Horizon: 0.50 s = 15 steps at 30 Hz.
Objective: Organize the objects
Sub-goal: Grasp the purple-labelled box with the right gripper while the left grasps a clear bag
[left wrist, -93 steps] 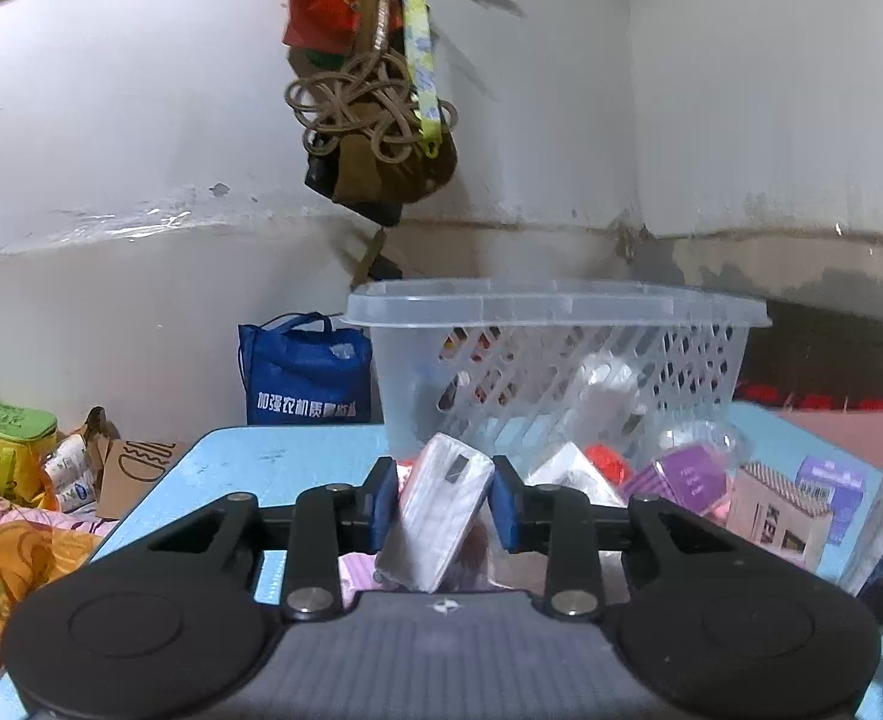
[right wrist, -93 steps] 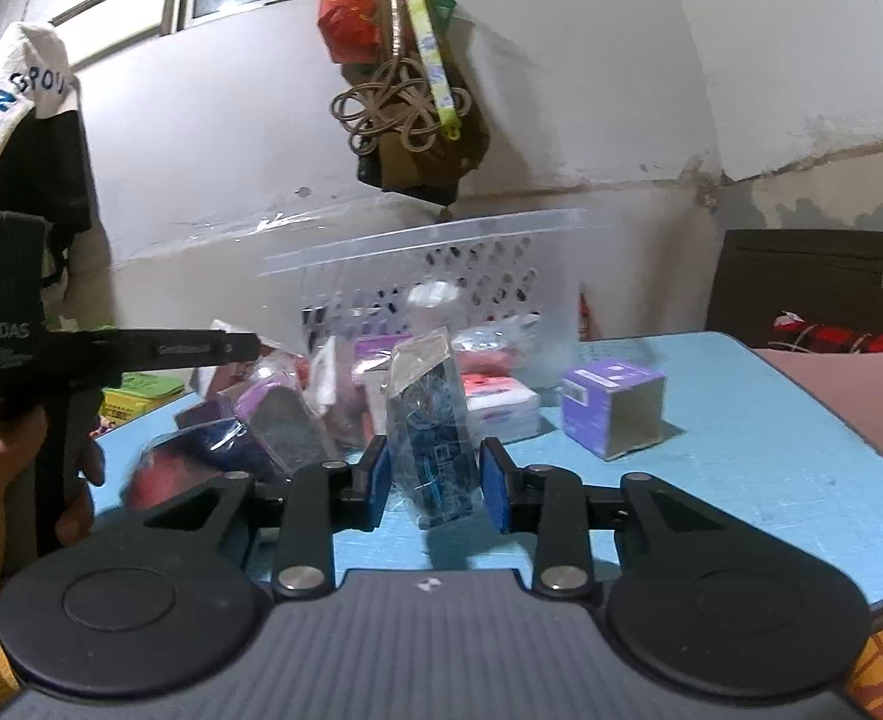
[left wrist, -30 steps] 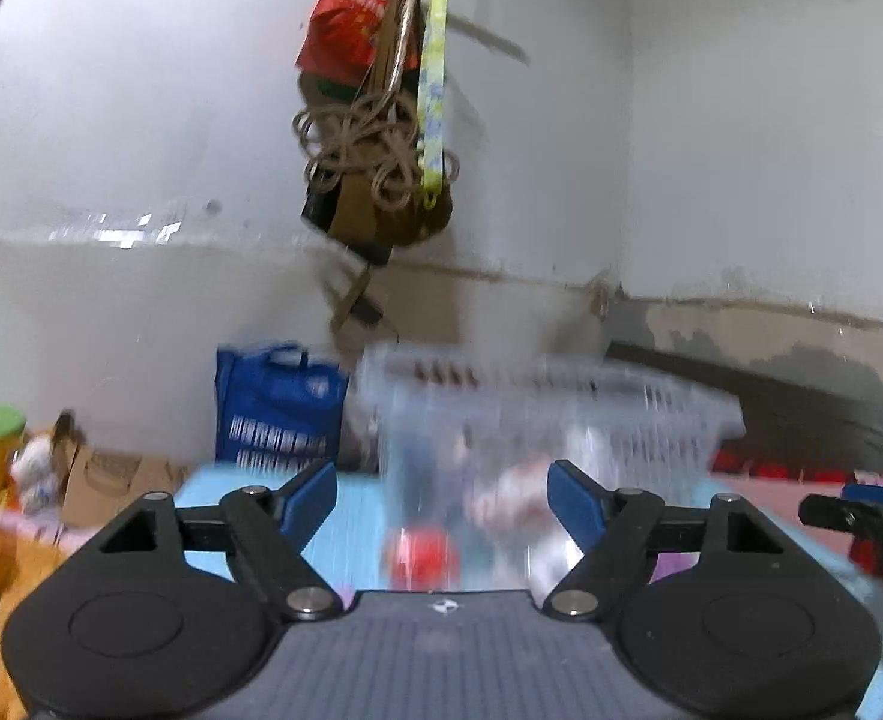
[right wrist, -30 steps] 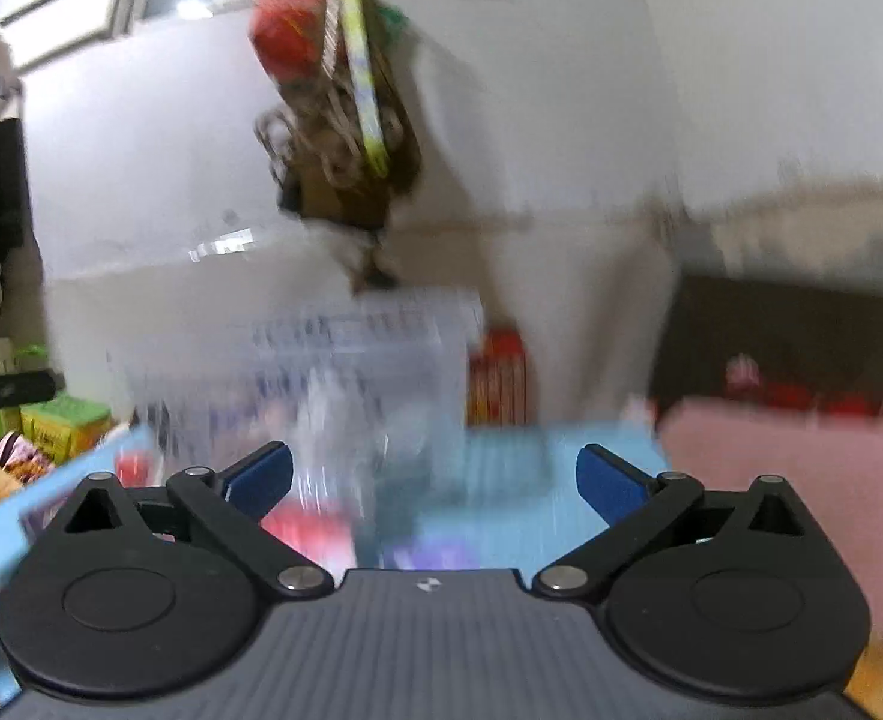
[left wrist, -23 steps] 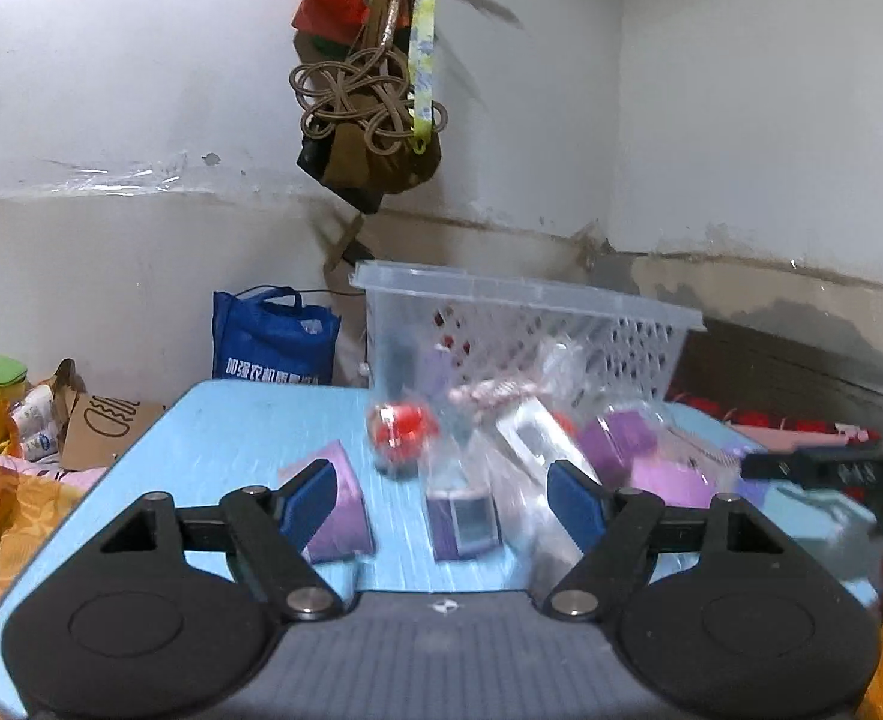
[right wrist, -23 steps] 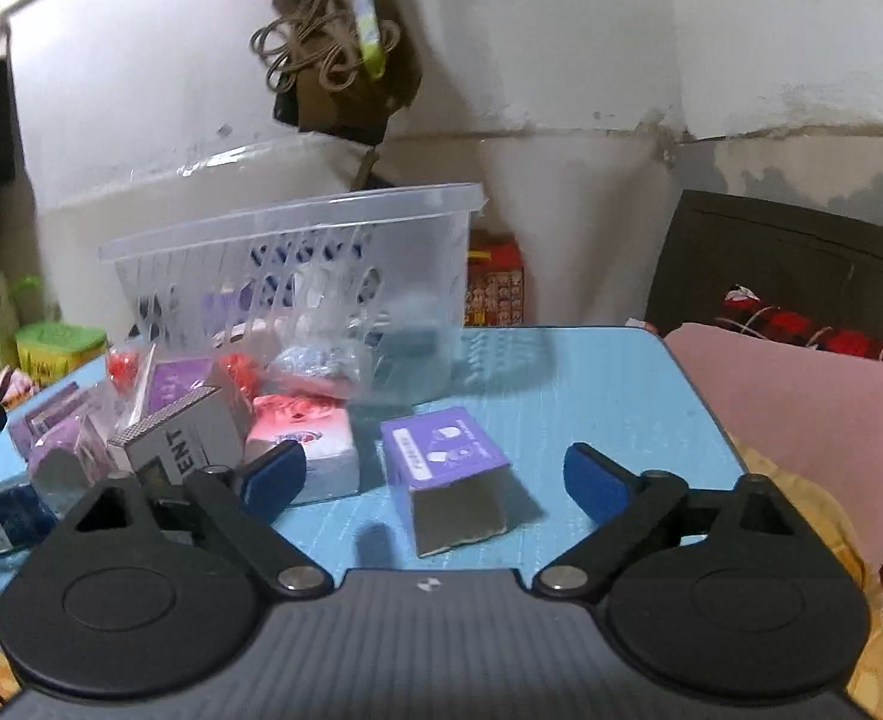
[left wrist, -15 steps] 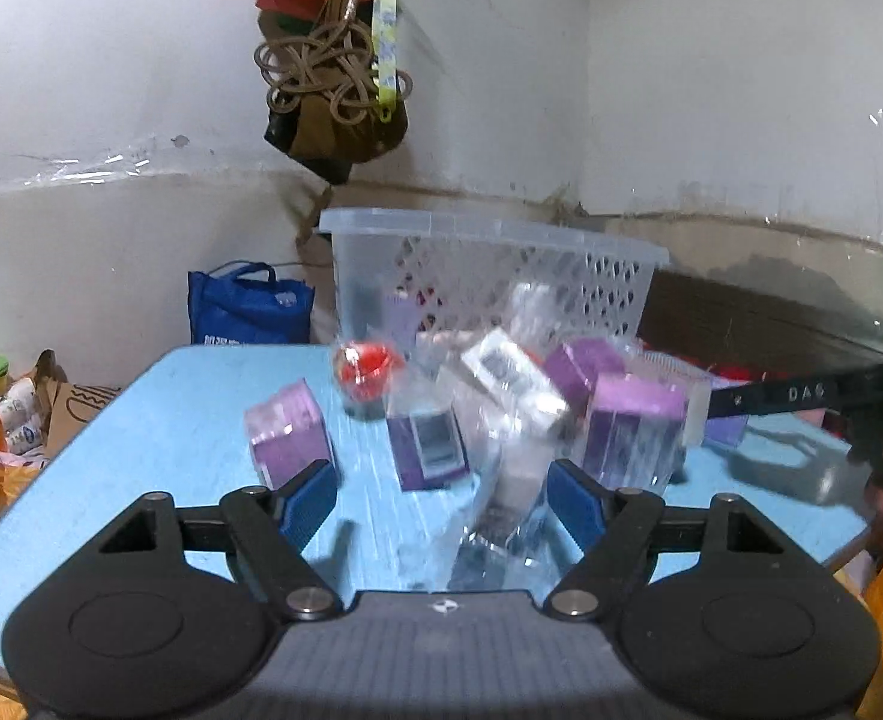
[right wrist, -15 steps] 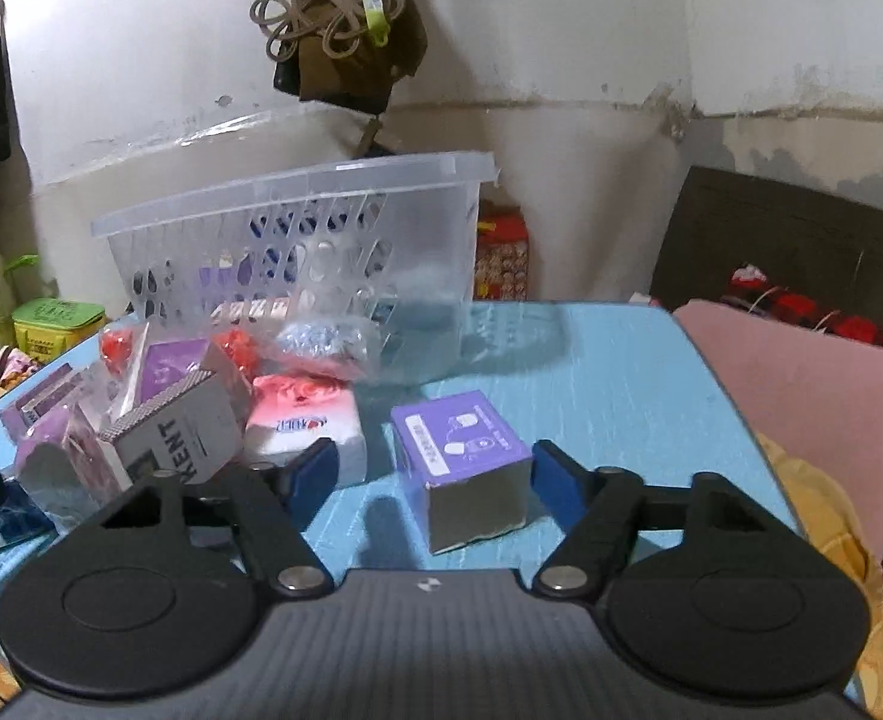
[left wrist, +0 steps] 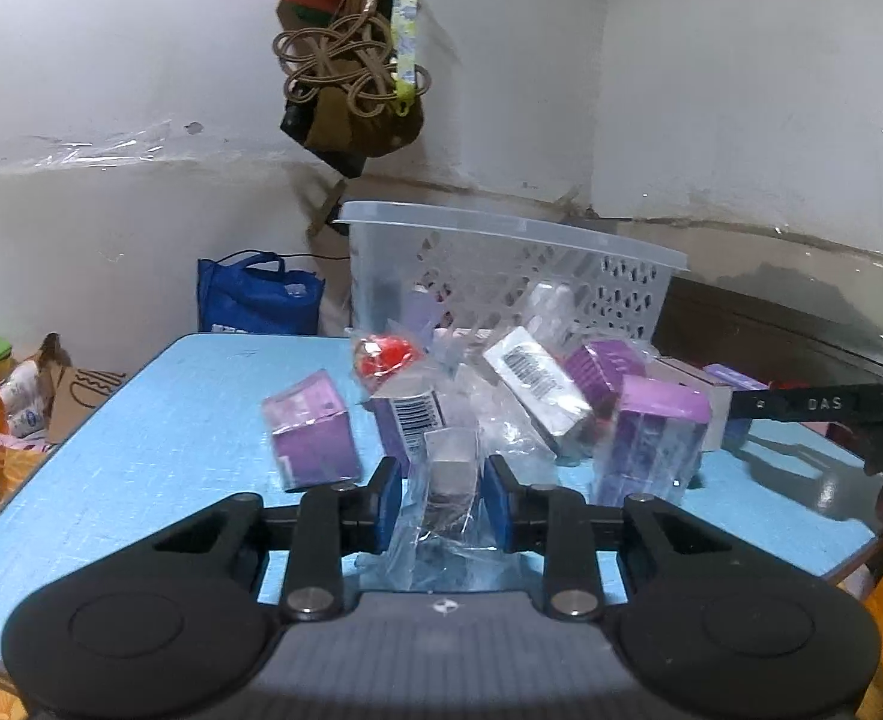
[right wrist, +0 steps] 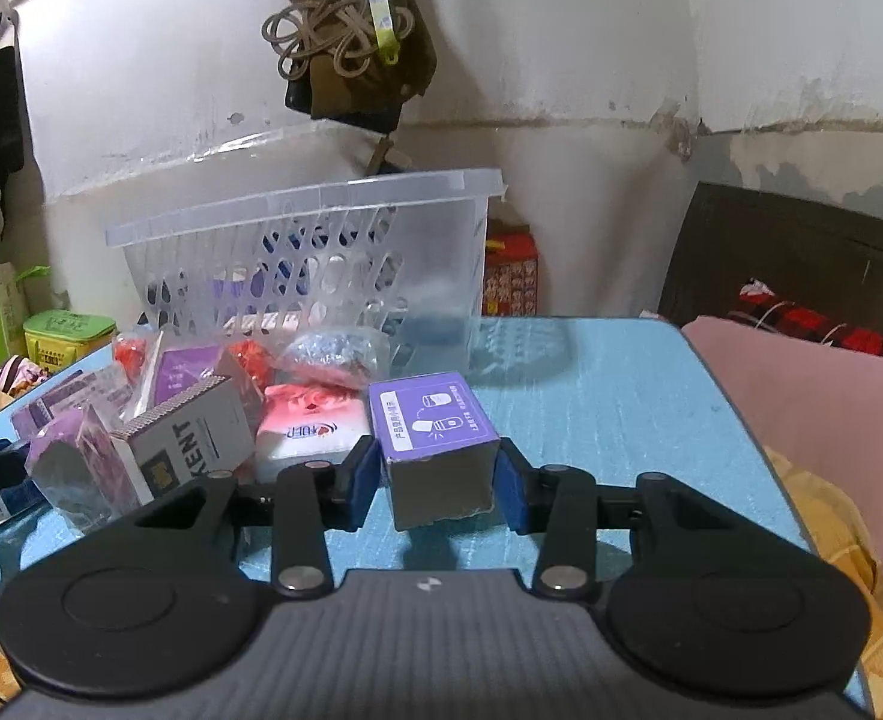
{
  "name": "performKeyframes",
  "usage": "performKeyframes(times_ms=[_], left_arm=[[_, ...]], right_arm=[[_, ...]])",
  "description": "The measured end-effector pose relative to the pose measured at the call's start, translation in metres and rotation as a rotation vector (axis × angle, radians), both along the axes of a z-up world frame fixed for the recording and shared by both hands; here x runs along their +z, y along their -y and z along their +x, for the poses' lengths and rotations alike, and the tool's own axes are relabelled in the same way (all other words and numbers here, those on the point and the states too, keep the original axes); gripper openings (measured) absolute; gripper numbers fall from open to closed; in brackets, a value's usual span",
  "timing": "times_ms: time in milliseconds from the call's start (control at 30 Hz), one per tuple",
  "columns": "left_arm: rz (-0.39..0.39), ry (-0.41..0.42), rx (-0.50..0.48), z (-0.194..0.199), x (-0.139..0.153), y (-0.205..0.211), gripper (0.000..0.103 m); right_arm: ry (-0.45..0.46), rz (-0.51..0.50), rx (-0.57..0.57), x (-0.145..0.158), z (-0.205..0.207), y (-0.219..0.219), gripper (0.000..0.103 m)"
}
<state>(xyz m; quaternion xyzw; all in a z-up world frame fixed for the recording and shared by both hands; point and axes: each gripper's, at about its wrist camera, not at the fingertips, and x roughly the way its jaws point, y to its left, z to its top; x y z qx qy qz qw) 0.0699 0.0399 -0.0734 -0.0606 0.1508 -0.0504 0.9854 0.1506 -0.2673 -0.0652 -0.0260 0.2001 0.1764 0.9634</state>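
A clear slotted plastic basket (left wrist: 501,264) stands at the back of the blue table (left wrist: 159,420), with several small packages inside. A pile of boxes and clear-wrapped packets lies in front of it. My left gripper (left wrist: 441,504) is shut on a clear-wrapped packet (left wrist: 447,480) at the near side of the pile. My right gripper (right wrist: 438,474) is shut on a purple-topped box (right wrist: 435,444) standing on the table, right of the pile. The basket also shows in the right wrist view (right wrist: 321,264).
A purple box (left wrist: 312,429), a red packet (left wrist: 381,357), and a barcode box (left wrist: 531,375) lie in the pile. A KENT box (right wrist: 186,438) and a pink tissue pack (right wrist: 309,429) sit left of my right gripper. A bag bundle (left wrist: 351,78) hangs above. A pink cushion (right wrist: 801,384) lies at right.
Both grippers let go of their earlier packets over the basket, drew back open, came down to the table, and closed: the left on a wrapped packet, the right on the purple box.
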Motion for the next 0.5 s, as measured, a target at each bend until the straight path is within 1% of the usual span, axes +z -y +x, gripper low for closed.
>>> performKeyframes(times_ms=[100,267,333,400,500], left_arm=[[0.003,0.0,0.005,-0.001,0.0,-0.001,0.034],[0.034,0.006,0.01,-0.003,-0.001,0.002,0.035],[0.062,0.009,0.012,-0.001,-0.001,0.007,0.038],[0.083,0.008,0.024,0.0,-0.003,0.01,0.043],[0.068,0.0,0.018,0.003,-0.004,0.009,0.044]], right_arm=[[0.017,0.013,-0.01,0.001,-0.004,0.0,0.045],[0.011,0.087,-0.011,-0.008,-0.016,0.003,0.044],[0.006,0.113,-0.007,-0.011,-0.02,0.005,0.044],[0.004,0.118,-0.008,-0.012,-0.021,0.005,0.044],[0.0,0.121,-0.008,-0.014,-0.021,0.005,0.044]])
